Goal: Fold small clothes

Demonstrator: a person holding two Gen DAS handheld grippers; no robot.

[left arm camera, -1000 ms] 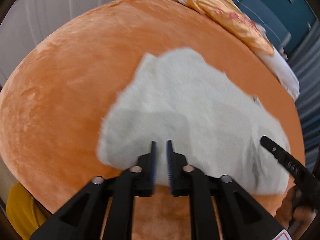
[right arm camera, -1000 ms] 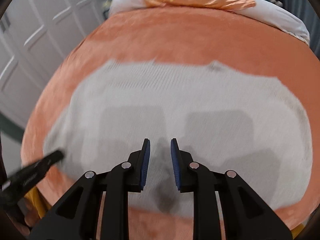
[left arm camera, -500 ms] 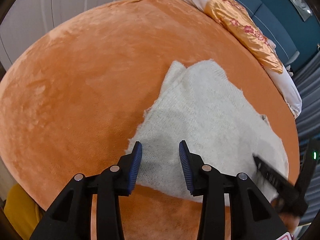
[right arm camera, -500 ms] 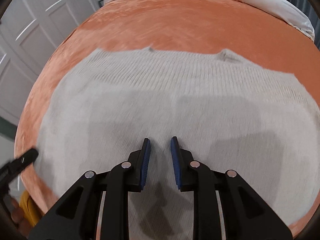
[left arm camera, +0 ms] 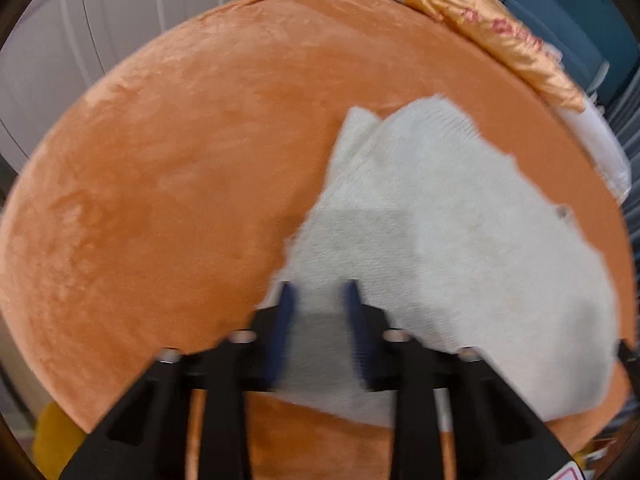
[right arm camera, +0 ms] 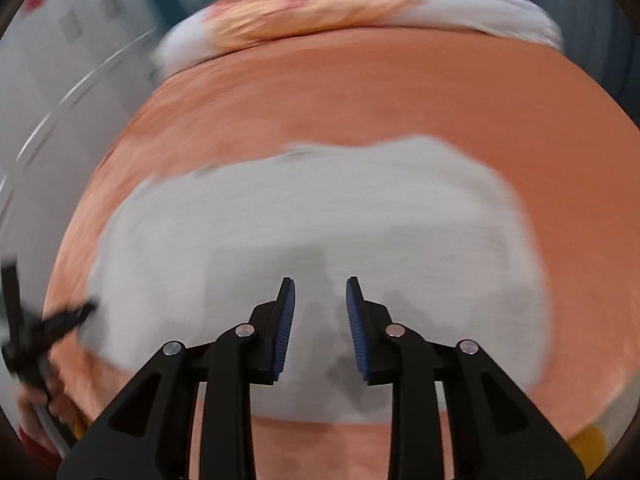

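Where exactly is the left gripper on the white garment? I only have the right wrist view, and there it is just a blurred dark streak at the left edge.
Observer: The left gripper straddles the near left edge of the white garment. Its jaws have just been closing with the cloth between the pads, and a gap shows there.
Operator: Does the garment lie flat on that side?
Observer: Not fully. At the far left corner, a flap sits as a separate layer beside the main panel.
Operator: What lies to the left of the garment?
Observer: The orange bedspread runs on to the bed's edge, with white doors behind it.
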